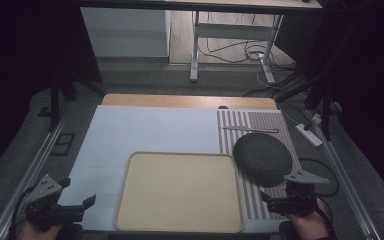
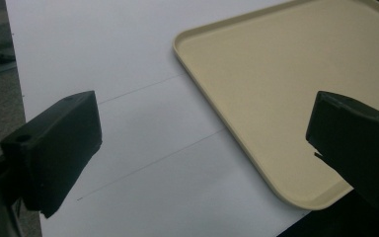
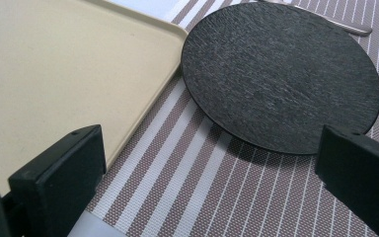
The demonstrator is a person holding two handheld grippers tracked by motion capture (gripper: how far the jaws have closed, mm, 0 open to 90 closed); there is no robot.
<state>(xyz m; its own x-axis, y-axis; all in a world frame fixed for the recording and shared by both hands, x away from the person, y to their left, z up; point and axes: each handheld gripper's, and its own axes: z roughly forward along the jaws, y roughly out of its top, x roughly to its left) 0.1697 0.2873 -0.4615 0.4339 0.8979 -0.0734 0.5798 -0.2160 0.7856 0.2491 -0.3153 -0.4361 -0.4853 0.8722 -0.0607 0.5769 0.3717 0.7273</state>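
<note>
Two grippers wide open, empty. Right gripper (image 1: 285,202) lower right of frame, dark round plate (image 1: 262,158) just above it; left gripper (image 1: 65,207) lower left, beside beige tray (image 1: 180,222).

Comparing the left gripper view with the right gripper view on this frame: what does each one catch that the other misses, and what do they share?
Left gripper view alone: the plain white table cover beside the tray, with faint lines across it, seen between the open left gripper.

Right gripper view alone: the dark round plate lying on the striped placemat, a metal utensil just past the plate, and the open right gripper.

Both: the beige tray, with nothing on the part shown.
</note>
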